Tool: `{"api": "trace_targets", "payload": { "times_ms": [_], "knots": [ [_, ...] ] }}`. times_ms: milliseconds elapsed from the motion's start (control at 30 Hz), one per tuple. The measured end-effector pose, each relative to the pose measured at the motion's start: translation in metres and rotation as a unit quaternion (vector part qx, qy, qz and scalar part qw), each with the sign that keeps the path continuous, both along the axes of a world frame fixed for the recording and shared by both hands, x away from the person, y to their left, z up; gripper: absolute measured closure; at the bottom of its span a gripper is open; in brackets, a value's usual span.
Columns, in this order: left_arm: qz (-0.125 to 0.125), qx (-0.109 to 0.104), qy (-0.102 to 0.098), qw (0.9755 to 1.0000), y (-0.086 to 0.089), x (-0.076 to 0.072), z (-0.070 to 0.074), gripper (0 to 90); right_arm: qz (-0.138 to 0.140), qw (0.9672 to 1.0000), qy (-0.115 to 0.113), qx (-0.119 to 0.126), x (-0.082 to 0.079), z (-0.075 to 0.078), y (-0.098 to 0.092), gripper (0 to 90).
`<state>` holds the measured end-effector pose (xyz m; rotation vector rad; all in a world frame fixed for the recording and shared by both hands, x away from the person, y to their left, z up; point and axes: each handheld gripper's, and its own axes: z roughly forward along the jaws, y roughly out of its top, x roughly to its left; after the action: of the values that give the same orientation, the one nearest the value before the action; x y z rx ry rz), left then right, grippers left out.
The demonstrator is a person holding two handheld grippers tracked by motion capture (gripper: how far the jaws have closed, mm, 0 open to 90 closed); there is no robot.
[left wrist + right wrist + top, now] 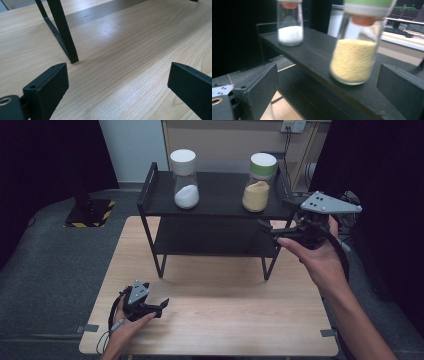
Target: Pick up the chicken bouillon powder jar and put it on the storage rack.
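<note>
A black two-level shelf (215,207) stands at the back of the wooden table (210,320). On its top level stand a glass jar of white grains with a white lid (185,179) (290,23) and a glass jar of yellow grains with a green lid (259,182) (357,47). My right gripper (272,222) (327,92) is open, raised at the shelf's right end, with the yellow jar ahead between its jaws but apart from them. My left gripper (162,306) (117,87) is open and empty, low over the table's front left, facing a shelf leg (63,32).
A grey mat covers the floor around the table. A black stand with yellow-black stripes (90,212) sits at the far left. Cables and a wall socket (292,126) are behind the shelf. A dark curtain hangs at right.
</note>
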<state>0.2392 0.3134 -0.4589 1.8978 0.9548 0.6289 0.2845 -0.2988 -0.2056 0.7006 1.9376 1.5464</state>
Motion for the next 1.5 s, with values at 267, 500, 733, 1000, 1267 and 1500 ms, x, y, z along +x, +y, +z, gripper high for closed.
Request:
{"api": "trace_targets", "payload": {
  "times_ms": [267,500,733,1000,1267,1500],
  "knots": [
    [0.001,-0.002,0.0,1.0,0.001,-0.001,0.0,2.2,0.021,0.9997,0.011,0.005,-0.005,-0.02,0.005,4.2],
    [0.002,-0.002,0.0,1.0,0.002,-0.001,0.0,2.2,0.025,0.9994,0.025,0.003,-0.007,-0.042,0.01,4.2],
    [0.002,-0.002,-0.001,1.0,0.002,-0.001,0.0,2.2,0.023,0.999,0.038,0.005,-0.008,-0.065,0.01,4.4],
    [0.001,-0.002,0.0,1.0,0.001,-0.001,0.0,2.2,0.022,0.998,0.058,0.011,-0.009,-0.092,0.005,4.3],
    [0.001,-0.001,0.0,1.0,0.001,-0.001,0.0,2.2,0.014,0.9969,0.076,0.016,-0.009,-0.121,0.002,4.1],
    [0.002,-0.001,0.001,1.0,0.001,-0.001,0.0,2.2,0.002,0.9959,0.087,0.024,-0.008,-0.141,-0.002,3.8]
  ]
}}
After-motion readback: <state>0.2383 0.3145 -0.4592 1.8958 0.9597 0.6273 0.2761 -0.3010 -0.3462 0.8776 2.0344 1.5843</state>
